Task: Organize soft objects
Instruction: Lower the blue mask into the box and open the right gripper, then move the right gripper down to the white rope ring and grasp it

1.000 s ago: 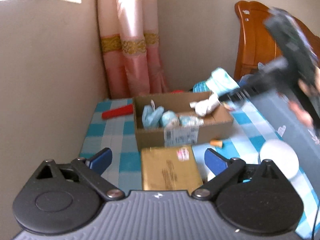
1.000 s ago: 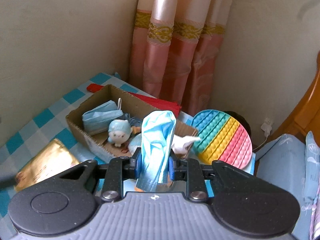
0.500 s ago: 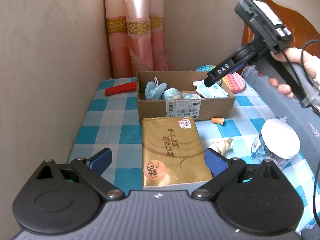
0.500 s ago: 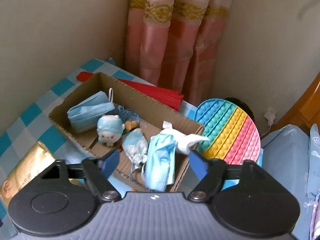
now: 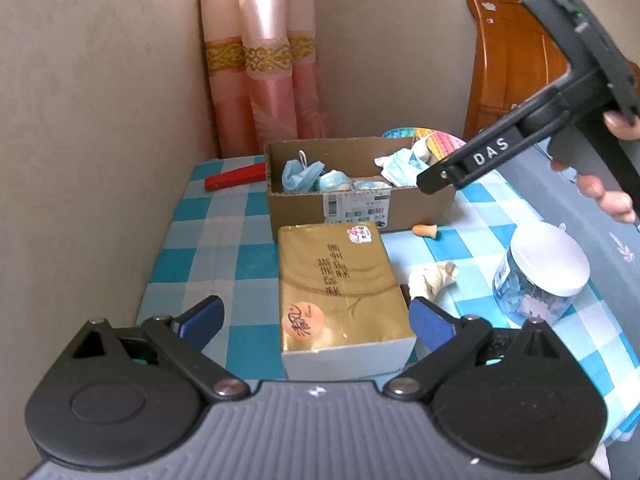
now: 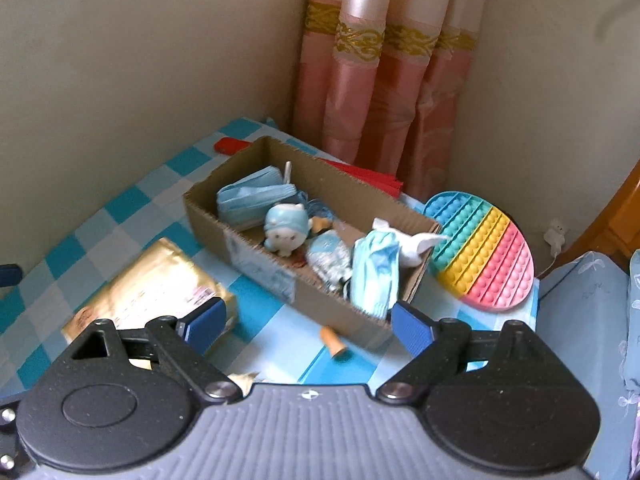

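A cardboard box (image 6: 280,276) on the checked tablecloth holds a folded blue mask (image 6: 252,200), a small pale-blue plush toy (image 6: 286,228) and a second blue mask (image 6: 376,272) draped at its right end. My right gripper (image 6: 308,320) hovers above the box's near wall, its jaws opening, with nothing between them. The left wrist view shows one of its fingers (image 5: 480,156) over the box's (image 5: 360,208) right end. My left gripper (image 5: 316,316) stands open over a gold packet (image 5: 340,284). A crumpled white soft thing (image 5: 432,280) lies just right of the packet.
An orange earplug (image 5: 426,232) lies before the box. A clear jar with a white lid (image 5: 540,272) stands at the right. A rainbow bubble mat (image 6: 484,248) leans behind the box, a red folded fan (image 5: 236,178) lies at its left. Walls and a curtain close the corner.
The right gripper was shut on the blue mask; it opened, the mask dropped into the box's right end, and the gripper drew back. The left gripper shifted slightly nearer.
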`<state>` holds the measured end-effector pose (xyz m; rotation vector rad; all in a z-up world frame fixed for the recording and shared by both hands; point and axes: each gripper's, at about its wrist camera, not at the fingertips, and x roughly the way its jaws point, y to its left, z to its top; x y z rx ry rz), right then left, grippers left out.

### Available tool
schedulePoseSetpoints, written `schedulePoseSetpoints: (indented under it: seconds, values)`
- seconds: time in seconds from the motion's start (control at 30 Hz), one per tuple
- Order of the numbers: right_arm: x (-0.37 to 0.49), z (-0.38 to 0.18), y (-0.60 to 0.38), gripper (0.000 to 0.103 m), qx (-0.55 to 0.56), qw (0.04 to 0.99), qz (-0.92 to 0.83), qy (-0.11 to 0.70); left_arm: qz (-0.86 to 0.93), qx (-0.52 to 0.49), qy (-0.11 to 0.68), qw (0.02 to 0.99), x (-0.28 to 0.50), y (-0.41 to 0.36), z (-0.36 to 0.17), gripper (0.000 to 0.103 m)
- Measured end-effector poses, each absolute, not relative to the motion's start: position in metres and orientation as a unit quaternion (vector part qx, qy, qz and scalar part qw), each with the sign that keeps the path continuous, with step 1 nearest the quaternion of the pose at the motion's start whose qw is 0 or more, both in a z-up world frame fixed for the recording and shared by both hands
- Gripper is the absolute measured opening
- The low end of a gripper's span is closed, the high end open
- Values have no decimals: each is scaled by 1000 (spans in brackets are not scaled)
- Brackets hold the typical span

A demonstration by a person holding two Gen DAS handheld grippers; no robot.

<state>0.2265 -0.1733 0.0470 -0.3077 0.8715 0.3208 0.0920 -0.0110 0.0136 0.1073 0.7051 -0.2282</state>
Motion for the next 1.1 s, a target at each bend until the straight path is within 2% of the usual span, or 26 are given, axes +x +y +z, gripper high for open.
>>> schedulePoseSetpoints:
  seconds: [0.67,1.1]
  values:
    - [148,17,-168,91,-127,875,231,406,-130,77,363,920,65,-14,-7,99]
    - [164,0,-158,65,-200,831,312,414,-127,72,383,912,68,-15,-22,99]
